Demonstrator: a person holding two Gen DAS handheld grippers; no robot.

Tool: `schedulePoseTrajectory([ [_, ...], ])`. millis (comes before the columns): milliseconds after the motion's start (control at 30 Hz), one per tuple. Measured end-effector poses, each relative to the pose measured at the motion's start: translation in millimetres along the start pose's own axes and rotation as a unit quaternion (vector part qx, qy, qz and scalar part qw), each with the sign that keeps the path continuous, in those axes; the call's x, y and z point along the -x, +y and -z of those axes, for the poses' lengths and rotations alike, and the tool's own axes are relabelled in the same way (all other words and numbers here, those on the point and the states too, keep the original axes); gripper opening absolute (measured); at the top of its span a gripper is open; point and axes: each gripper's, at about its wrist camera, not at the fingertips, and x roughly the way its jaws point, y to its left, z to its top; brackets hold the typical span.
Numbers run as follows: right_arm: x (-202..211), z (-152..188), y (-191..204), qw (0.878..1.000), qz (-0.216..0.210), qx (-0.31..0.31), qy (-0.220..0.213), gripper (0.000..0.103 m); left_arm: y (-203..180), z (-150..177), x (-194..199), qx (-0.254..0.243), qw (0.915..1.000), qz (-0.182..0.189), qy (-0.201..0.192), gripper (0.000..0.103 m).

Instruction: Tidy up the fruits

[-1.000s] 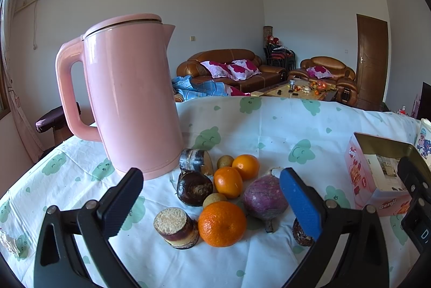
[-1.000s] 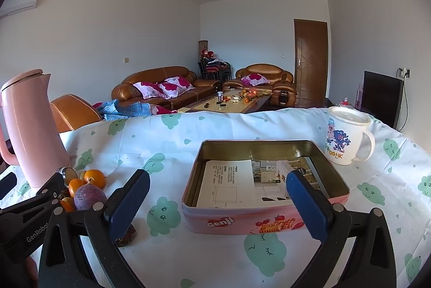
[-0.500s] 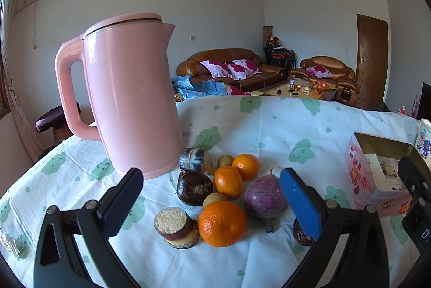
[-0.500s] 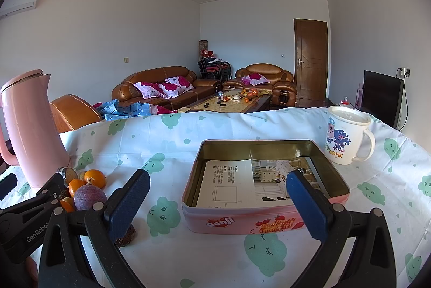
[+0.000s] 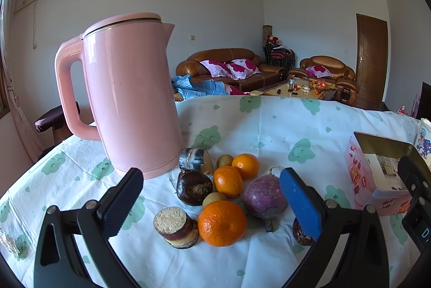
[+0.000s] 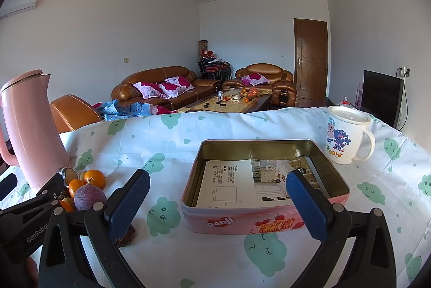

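Observation:
A cluster of fruit lies on the tablecloth in the left wrist view: a large orange (image 5: 222, 223), two smaller oranges (image 5: 228, 181), a purple round fruit (image 5: 264, 197), dark chestnut-like pieces (image 5: 194, 187) and a cut sugarcane piece (image 5: 175, 226). My left gripper (image 5: 212, 196) hovers open just in front of the cluster, holding nothing. In the right wrist view an open pink tin (image 6: 265, 220) with a paper inside sits ahead of my right gripper (image 6: 218, 199), which is open and empty. The fruit cluster (image 6: 89, 195) shows at that view's left.
A tall pink kettle (image 5: 129, 99) stands right behind the fruit on the left. A white cartoon mug (image 6: 347, 137) stands behind the tin's right corner. The tablecloth (image 6: 172, 139) with green prints covers the table. Sofas and a coffee table lie beyond.

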Motion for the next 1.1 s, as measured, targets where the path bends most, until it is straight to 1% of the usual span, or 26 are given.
schedulePoseTrajectory([
  [1000,1.3,0.2,1.1,1.000,-0.002,0.002,-0.004,0.102,-0.8,2.2,-0.5,0.000,1.0000,0.003,0.002,0.103],
  [1033,1.8,0.3,2.1,1.000,-0.005,0.003,-0.006,0.102,-1.5,2.9,-0.1,-0.004,1.0000,0.003,0.003,0.103],
  [1100,3.5,0.6,4.8,1.000,-0.012,0.008,-0.012,0.102,-0.2,3.2,0.2,-0.019,0.9997,-0.015,0.000,0.103],
])
